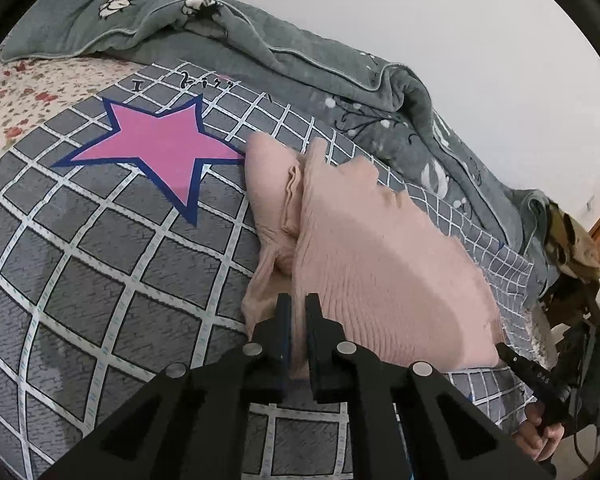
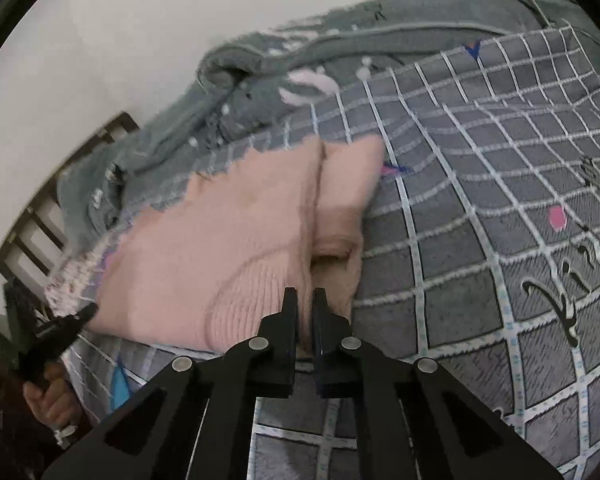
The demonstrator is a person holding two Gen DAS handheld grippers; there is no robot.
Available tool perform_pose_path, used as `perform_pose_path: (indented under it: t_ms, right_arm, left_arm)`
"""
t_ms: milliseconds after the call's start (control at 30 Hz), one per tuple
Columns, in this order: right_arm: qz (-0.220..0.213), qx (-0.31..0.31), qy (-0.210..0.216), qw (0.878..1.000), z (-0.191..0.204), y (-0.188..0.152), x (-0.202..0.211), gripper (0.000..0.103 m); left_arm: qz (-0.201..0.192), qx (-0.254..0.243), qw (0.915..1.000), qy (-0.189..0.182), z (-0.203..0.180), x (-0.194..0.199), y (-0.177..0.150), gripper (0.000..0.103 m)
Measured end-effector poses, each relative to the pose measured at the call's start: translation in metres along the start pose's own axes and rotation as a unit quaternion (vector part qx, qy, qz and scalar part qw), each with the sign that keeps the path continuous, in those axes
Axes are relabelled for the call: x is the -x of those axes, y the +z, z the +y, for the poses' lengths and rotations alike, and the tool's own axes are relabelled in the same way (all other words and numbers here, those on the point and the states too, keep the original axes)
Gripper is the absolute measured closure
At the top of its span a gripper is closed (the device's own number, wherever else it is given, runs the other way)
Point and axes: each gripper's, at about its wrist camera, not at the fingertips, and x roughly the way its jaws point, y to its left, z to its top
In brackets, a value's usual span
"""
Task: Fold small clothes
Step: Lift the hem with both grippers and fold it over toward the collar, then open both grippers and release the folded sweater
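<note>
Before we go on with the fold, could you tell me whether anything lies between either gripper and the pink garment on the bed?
Nothing visible does. The left gripper and the right gripper are each closed on a near edge of the pink garment, which lies on the checked bedspread. The grey quilt lies beyond it.

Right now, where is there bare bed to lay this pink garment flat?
Open checked cover lies between the pink star print and the pink garment, reaching toward the floral sheet. It is crowded behind the garment, where the bunched grey-green quilt runs along the wall. Both grippers, left and right, pinch the garment's near edge.
</note>
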Motion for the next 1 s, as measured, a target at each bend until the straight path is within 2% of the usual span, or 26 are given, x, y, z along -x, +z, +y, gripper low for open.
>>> perform_pose_path:
  t_ms: [100,167,200,233,300,367,433,567,700,833,1000]
  right_arm:
    - [-0.009,0.023,-0.010,1.000,0.007,-0.001,0.004,0.090]
    - [-0.024,0.027,-0.011,0.999,0.008,0.001,0.009,0.083]
    - [-0.032,0.028,-0.014,0.999,0.009,0.002,0.011,0.077]
    - [-0.038,0.028,-0.020,0.999,0.010,0.003,0.013,0.066]
    - [-0.038,0.028,-0.023,0.999,0.009,0.006,0.012,0.051]
    - [-0.040,0.021,-0.025,0.999,0.008,0.009,0.009,0.050]
    - [-0.028,0.010,-0.031,0.999,0.006,0.012,0.002,0.043]
    - [-0.004,-0.001,-0.039,0.999,0.001,0.011,-0.009,0.043]
    - [-0.003,0.004,-0.039,0.999,0.000,0.009,-0.011,0.043]
    - [-0.003,0.005,-0.037,0.999,-0.001,0.007,-0.009,0.043]
    - [-0.003,0.005,-0.038,0.999,-0.001,0.005,-0.006,0.043]
  left_arm:
    - [-0.022,-0.004,0.9995,0.022,-0.002,0.007,0.003,0.084]
    - [-0.031,0.001,0.9991,0.027,0.001,0.009,0.007,0.052]
    - [-0.036,0.003,0.9990,0.025,0.003,0.010,0.009,0.048]
    - [-0.040,0.006,0.9989,0.021,0.004,0.010,0.012,0.048]
    - [-0.037,0.010,0.9991,0.020,0.005,0.006,0.016,0.047]
    - [-0.023,0.009,0.9994,0.023,0.005,-0.002,0.019,0.045]
    - [-0.003,0.004,0.9996,0.029,0.004,-0.012,0.019,0.045]
    - [0.005,-0.017,0.9992,0.037,-0.001,-0.018,0.015,0.042]
    - [0.014,-0.041,0.9984,0.037,-0.006,-0.017,0.007,0.041]
    - [0.024,-0.061,0.9977,0.016,-0.009,-0.014,0.001,0.041]
    - [0.033,-0.051,0.9980,-0.019,-0.005,-0.008,-0.003,0.042]
